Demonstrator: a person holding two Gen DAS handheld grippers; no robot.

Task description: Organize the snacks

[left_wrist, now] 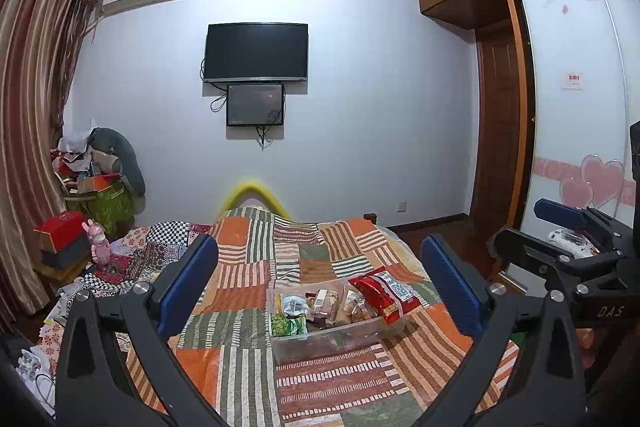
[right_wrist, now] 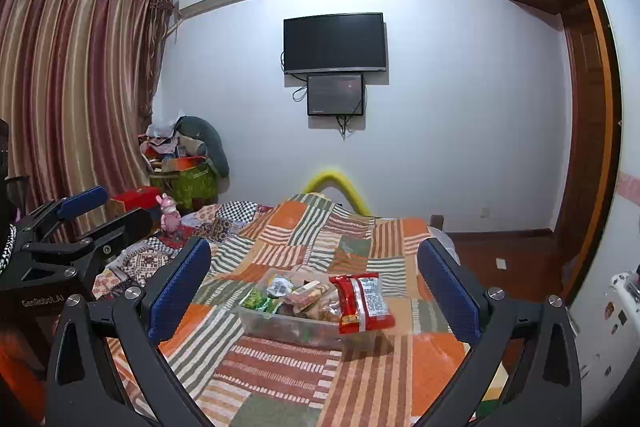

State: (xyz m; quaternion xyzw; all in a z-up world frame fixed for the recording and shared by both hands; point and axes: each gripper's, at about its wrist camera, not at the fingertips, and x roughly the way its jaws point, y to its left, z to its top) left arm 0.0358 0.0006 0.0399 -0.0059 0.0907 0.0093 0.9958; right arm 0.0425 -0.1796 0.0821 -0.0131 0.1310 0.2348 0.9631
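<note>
A clear plastic bin [left_wrist: 320, 341] [right_wrist: 264, 323] sits on the patchwork bedspread [left_wrist: 256, 283] [right_wrist: 280, 367]. It holds several snacks: a green packet [left_wrist: 287, 326] [right_wrist: 259, 301], brown wrapped bars [left_wrist: 325, 301] [right_wrist: 308, 297] and a red packet [left_wrist: 386, 294] [right_wrist: 363, 303] leaning on its right rim. My left gripper [left_wrist: 320, 277] is open and empty, held above and short of the bin. My right gripper [right_wrist: 314, 277] is open and empty, likewise back from the bin. Each gripper shows at the edge of the other's view, the right one [left_wrist: 560, 227] and the left one [right_wrist: 96, 211].
A pink rabbit toy [left_wrist: 98, 241] [right_wrist: 170, 215] and a red box [left_wrist: 60, 229] sit at the bed's left. Clutter [left_wrist: 100, 171] is piled in the corner by the curtain [right_wrist: 68, 87]. A wardrobe [left_wrist: 576, 99] stands right. A TV [left_wrist: 256, 51] hangs on the far wall.
</note>
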